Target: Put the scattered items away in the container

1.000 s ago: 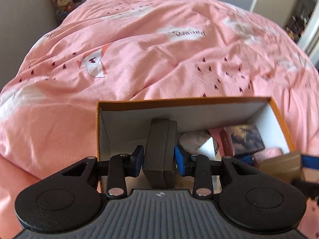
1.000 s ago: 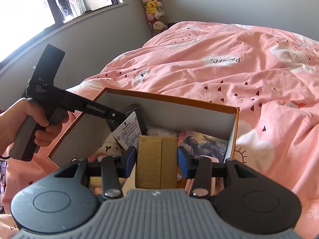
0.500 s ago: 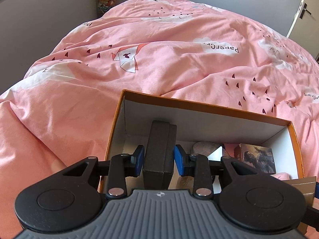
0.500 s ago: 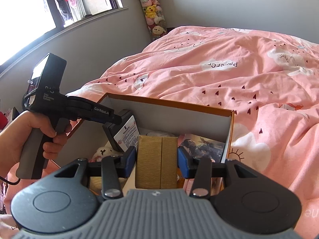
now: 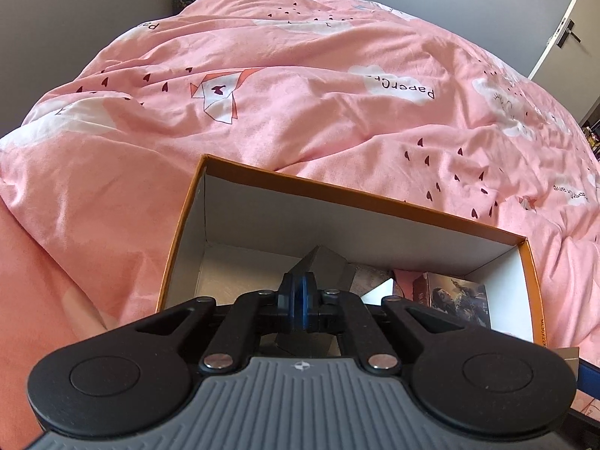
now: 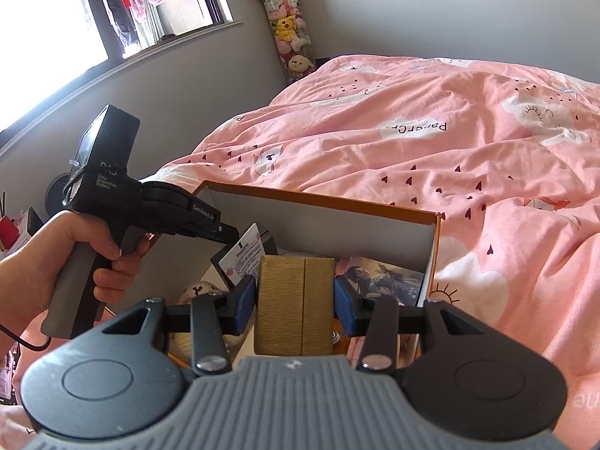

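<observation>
An orange cardboard box [image 5: 356,197] with white inner walls sits open on the pink bed; it also shows in the right wrist view [image 6: 318,197]. My left gripper [image 5: 299,302] is shut with its blue pads together and empty, above the box's left part. A dark grey box [image 5: 326,268] lies tilted in the container just past it, its labelled face showing in the right wrist view [image 6: 243,258]. My right gripper [image 6: 295,302] is shut on a tan ribbed box [image 6: 295,300], held over the container's near side. The left gripper's tip [image 6: 228,233] touches the dark box's label.
Inside the box lie a picture-printed box [image 5: 455,300], also in the right wrist view [image 6: 382,277], and a small plush toy [image 6: 197,290]. Pink duvet [image 5: 300,105] surrounds the box. A grey wall, a window and a column of plush toys [image 6: 287,30] stand behind.
My left gripper let go of the dark grey box, which now lies tilted in the container, and its jaws have closed empty. The right gripper still holds the tan box, slightly nearer the container.
</observation>
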`<state>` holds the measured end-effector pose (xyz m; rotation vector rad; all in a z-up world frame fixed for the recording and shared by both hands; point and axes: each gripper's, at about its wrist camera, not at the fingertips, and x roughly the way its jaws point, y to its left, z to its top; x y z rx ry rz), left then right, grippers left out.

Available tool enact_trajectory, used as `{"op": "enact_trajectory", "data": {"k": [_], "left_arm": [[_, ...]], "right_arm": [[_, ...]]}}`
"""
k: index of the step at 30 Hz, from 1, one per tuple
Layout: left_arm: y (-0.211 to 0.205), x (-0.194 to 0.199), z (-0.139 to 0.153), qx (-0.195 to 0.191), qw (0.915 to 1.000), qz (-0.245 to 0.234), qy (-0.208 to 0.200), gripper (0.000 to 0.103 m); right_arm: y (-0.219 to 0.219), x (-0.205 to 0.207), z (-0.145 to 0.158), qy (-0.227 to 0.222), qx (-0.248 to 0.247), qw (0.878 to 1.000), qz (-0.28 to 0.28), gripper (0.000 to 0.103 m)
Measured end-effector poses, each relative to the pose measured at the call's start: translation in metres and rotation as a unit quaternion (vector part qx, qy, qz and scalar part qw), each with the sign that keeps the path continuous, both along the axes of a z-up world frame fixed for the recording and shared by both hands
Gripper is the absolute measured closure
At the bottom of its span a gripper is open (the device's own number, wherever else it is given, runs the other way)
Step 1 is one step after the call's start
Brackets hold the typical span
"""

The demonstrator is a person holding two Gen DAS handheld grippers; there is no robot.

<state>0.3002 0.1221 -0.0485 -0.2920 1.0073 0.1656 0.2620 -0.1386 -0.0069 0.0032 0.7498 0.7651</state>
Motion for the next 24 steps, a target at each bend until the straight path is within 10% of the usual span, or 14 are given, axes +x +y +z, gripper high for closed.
{"op": "enact_trajectory", "data": {"k": [14,24], "left_arm": [[0.017,-0.003,0.001,-0.064,0.9977,0.018,0.015,0.099],[0.029,-0.029,0.045,-0.011,0.9982,0.004,-0.059,0.093]], "right_arm": [[0.02,0.005,0.012,-0.007,0.004,1.0,0.019,0.055],[0.062,0.022,0.032,0.012,0.038,0.998,0.04,0.055]]}}
